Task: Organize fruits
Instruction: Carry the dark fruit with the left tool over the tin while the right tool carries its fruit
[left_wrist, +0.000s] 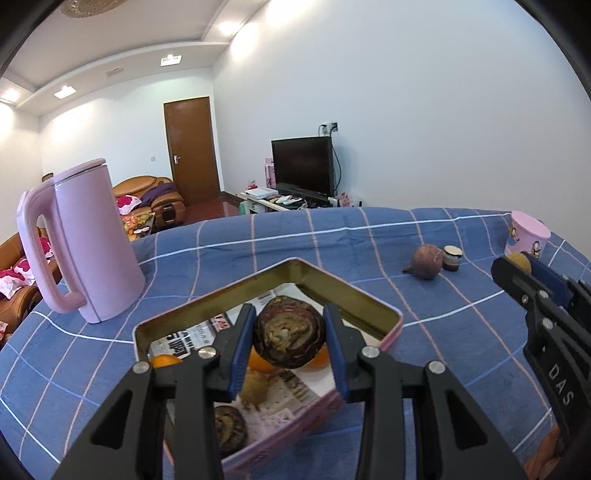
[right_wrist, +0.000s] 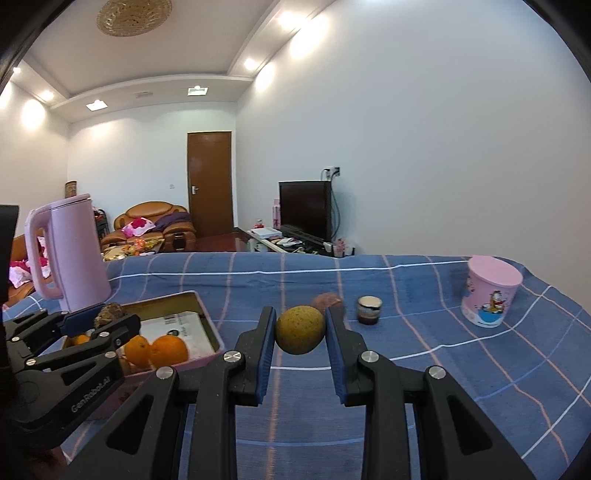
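Observation:
My left gripper (left_wrist: 290, 314) is shut on a dark brown mottled fruit (left_wrist: 288, 334) and holds it above the open pink tin (left_wrist: 391, 321). On the printed paper in the tin lie oranges (right_wrist: 170, 349), a small yellowish fruit (left_wrist: 255, 391) and another dark mottled fruit (left_wrist: 229, 428). My right gripper (right_wrist: 301, 314) is shut on a round yellow-green fruit (right_wrist: 300, 329), held over the blue checked cloth to the right of the tin. A brown-purple fruit (left_wrist: 424, 262) rests on the cloth beyond it.
A tall pink kettle (left_wrist: 81, 243) stands left of the tin. A small dark jar (right_wrist: 369, 310) sits beside the brown-purple fruit, and a pink cartoon cup (right_wrist: 491, 291) stands at the far right. The blue checked cloth (right_wrist: 443, 369) covers the table.

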